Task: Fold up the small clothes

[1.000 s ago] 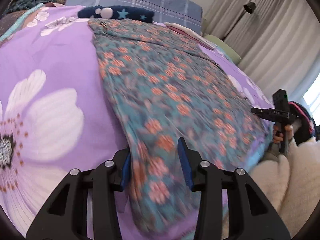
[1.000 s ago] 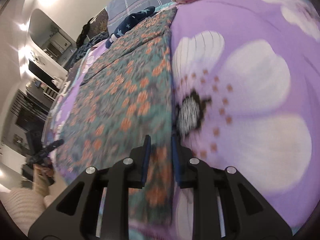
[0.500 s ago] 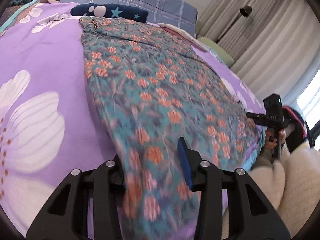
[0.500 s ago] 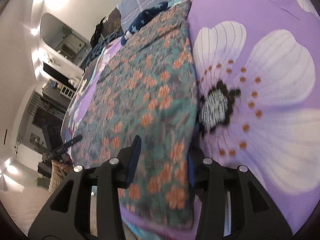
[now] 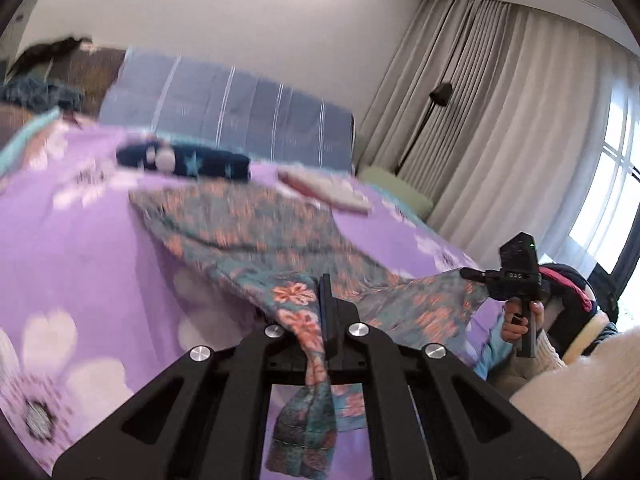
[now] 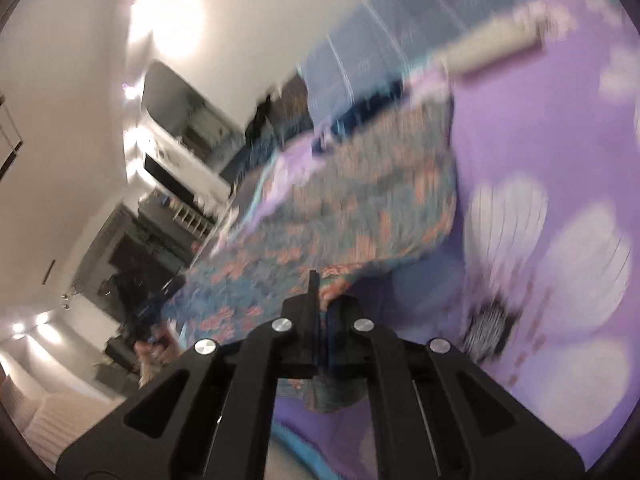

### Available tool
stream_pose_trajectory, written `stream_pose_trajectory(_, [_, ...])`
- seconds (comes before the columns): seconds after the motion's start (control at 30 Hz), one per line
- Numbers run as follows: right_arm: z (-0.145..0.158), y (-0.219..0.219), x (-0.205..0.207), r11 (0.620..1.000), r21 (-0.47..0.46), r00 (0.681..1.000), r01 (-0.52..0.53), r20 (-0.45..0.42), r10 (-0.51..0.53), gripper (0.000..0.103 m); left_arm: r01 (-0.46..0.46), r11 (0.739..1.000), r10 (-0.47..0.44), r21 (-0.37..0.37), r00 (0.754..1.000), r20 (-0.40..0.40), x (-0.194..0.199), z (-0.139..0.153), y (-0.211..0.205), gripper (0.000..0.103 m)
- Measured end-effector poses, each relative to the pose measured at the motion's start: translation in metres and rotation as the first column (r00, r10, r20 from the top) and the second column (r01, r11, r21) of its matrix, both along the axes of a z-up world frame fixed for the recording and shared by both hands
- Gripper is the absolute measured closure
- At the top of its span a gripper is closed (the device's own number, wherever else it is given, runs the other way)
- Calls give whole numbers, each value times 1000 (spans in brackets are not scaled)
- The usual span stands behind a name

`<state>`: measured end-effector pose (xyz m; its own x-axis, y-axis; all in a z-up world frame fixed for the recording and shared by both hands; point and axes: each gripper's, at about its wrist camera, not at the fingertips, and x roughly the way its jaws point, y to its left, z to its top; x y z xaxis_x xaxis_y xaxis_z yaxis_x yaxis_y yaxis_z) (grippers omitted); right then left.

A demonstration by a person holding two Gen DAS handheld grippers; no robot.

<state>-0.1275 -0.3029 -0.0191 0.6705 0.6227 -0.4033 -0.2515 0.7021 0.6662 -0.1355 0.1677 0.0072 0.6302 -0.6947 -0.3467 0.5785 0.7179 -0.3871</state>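
A teal garment with orange flowers (image 5: 256, 236) lies on the purple flowered bedspread (image 5: 72, 248), its near edge lifted off the bed. My left gripper (image 5: 322, 312) is shut on the garment's near left corner, and cloth hangs down between the fingers. My right gripper (image 6: 320, 300) is shut on the near right corner of the garment (image 6: 340, 208). The right gripper also shows in the left wrist view (image 5: 470, 274), holding the raised corner. The far end of the garment rests on the bed.
A dark blue star-print item (image 5: 188, 162) and a folded pinkish cloth (image 5: 328, 190) lie at the far end of the bed. A blue striped pillow (image 5: 228, 116) stands behind them. Curtains (image 5: 500, 120) and a floor lamp (image 5: 438, 96) are at the right.
Both grippers have closed on the garment's near corners and lifted that edge off the bed. The views have tilted upward.
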Motion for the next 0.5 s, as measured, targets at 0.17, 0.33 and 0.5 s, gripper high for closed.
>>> stream_pose_trajectory(0.17, [50, -2, -26, 989, -107, 986, 98, 143, -82, 101, -17, 999, 19, -40, 999, 48, -10, 29, 4, 101])
stream_pose_trajectory(0.33, [102, -6, -89, 986, -99, 917, 135, 390, -87, 101, -20, 999, 24, -26, 987, 160, -50, 62, 6, 100])
stream_pose_trajectory(0.5, [99, -10, -82, 965, -155, 908, 213, 397, -137, 97, -48, 994, 54, -94, 997, 62, -34, 53, 13, 99])
